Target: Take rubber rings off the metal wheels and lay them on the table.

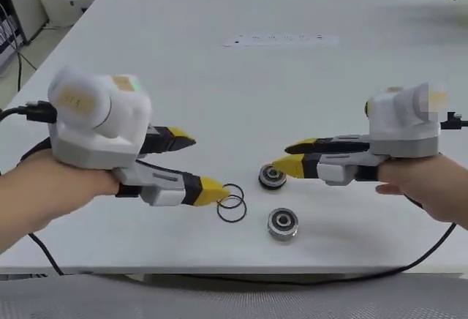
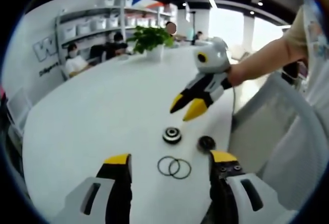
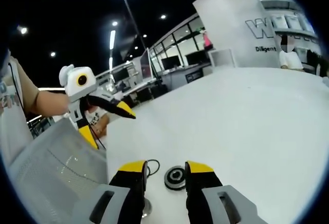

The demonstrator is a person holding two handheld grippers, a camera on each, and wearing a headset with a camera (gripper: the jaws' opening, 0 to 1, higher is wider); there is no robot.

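pose: left claw [image 1: 207, 167] level, agape; right claw [image 1: 281, 157] level, agape near wheel [image 1: 272, 177]

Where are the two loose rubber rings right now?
In the head view the two rubber rings lie overlapping on the table, just off the left gripper's lower tip and left of the two metal wheels.

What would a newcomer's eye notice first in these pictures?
Two open yellow-tipped grippers face each other over the white table. The left gripper sits beside two overlapping black rubber rings; the right gripper is by one metal wheel, with a second wheel nearer the table's edge.
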